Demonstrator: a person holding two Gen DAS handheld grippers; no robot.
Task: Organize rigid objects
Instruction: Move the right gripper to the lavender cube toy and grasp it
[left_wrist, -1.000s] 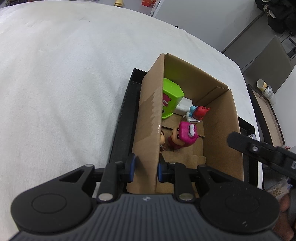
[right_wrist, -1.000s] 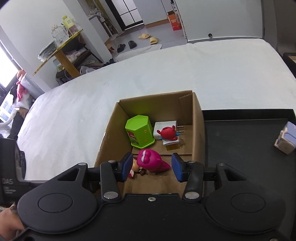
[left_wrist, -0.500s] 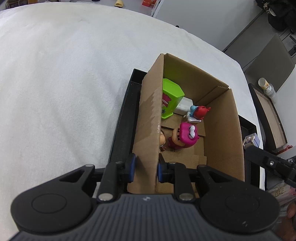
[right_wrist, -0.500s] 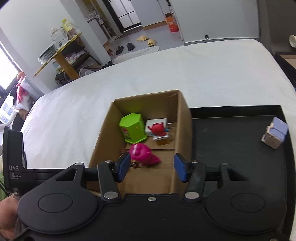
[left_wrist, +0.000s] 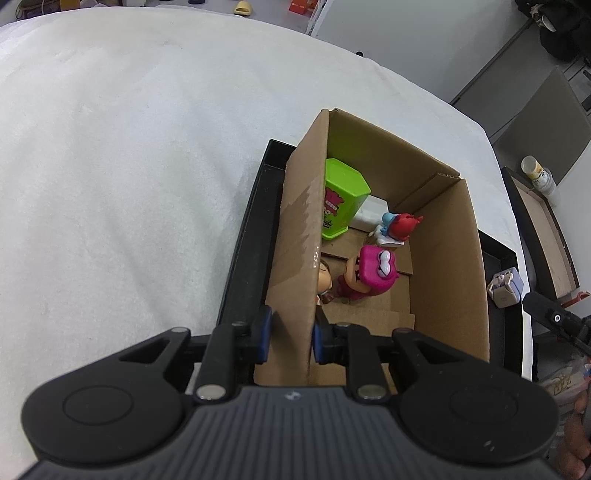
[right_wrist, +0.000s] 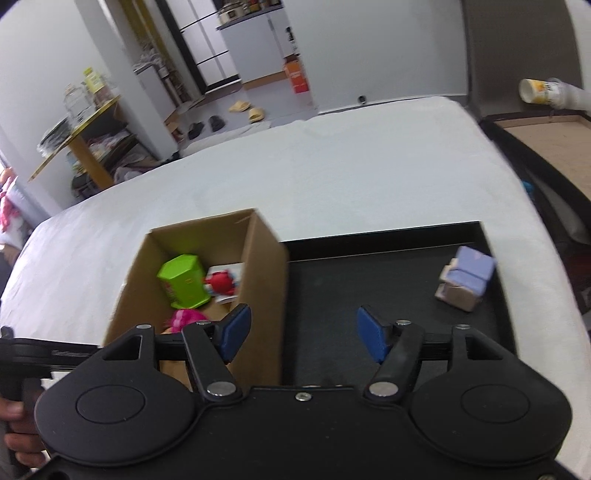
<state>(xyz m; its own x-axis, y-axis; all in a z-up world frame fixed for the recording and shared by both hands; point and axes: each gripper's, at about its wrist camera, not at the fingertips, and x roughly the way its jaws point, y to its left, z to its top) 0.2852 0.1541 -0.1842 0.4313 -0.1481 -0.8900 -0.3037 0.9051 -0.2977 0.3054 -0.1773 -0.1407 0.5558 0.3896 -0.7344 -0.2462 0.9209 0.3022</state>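
Observation:
A cardboard box (left_wrist: 447, 258) stands on a black tray (right_wrist: 369, 273) on a white-covered table. Inside it are a green hexagonal container (left_wrist: 341, 197), a red and blue figure (left_wrist: 400, 227), a pink figure (left_wrist: 371, 273) and a white item. My left gripper (left_wrist: 288, 338) is shut on the box's left wall (left_wrist: 299, 258). My right gripper (right_wrist: 303, 332) is open and empty, above the tray just right of the box (right_wrist: 258, 258). A small lilac and beige block toy (right_wrist: 465, 282) lies on the tray to the right; it also shows in the left wrist view (left_wrist: 506, 286).
The white cloth (left_wrist: 129, 166) spreads left of and behind the tray. A second framed tray (right_wrist: 546, 147) and a paper cup (right_wrist: 535, 90) sit off the table's right side. Shelves and shoes lie on the floor beyond.
My right gripper has swung right, off the box and over the tray, and its jaws have opened wider. The left gripper still holds the box wall.

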